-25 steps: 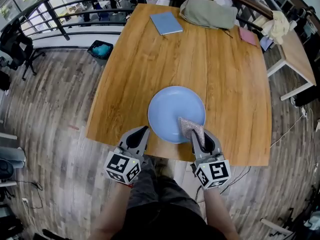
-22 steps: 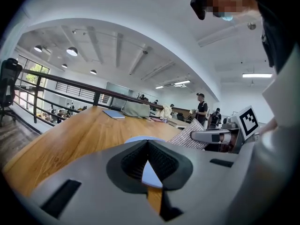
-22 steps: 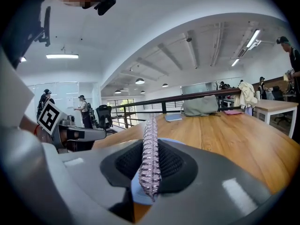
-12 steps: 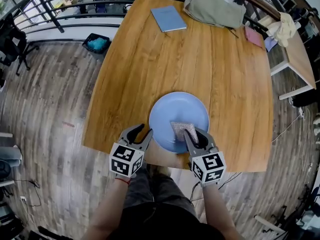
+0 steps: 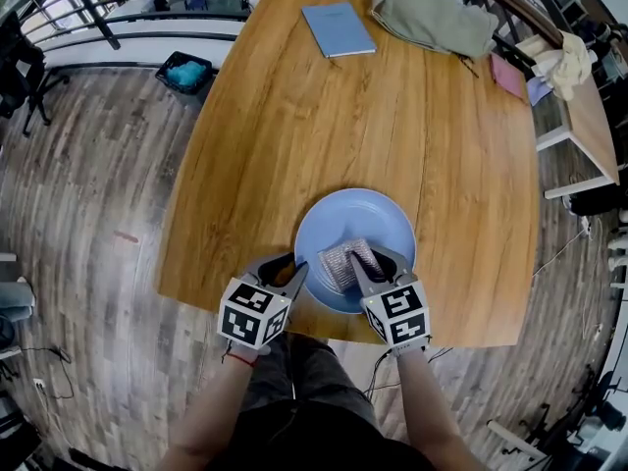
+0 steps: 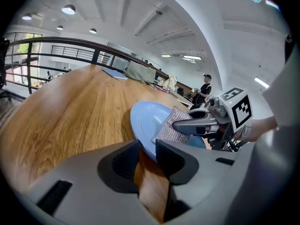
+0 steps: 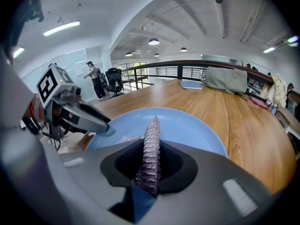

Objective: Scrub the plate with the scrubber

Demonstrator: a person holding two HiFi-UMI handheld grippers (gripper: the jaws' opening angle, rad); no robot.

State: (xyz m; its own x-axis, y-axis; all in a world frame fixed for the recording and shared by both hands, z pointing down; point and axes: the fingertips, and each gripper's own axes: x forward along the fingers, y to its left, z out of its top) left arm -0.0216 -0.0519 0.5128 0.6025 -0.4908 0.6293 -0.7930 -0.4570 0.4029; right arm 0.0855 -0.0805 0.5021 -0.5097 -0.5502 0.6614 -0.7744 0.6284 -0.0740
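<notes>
One plate (image 5: pixel 381 222), one scrubber (image 5: pixel 339 263), one notebook (image 5: pixel 339 29), one table (image 5: pixel 314 126).

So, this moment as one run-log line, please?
left gripper: jaws opening, plate rim between | right gripper: shut on scrubber | scrubber: on plate

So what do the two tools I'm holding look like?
Both are pale grey moulded shells, dark-recessed behind the jaws; the left tool and right tool each carry a white cube with black square markers. The left's jaws are opening, plate rim between them.
</notes>
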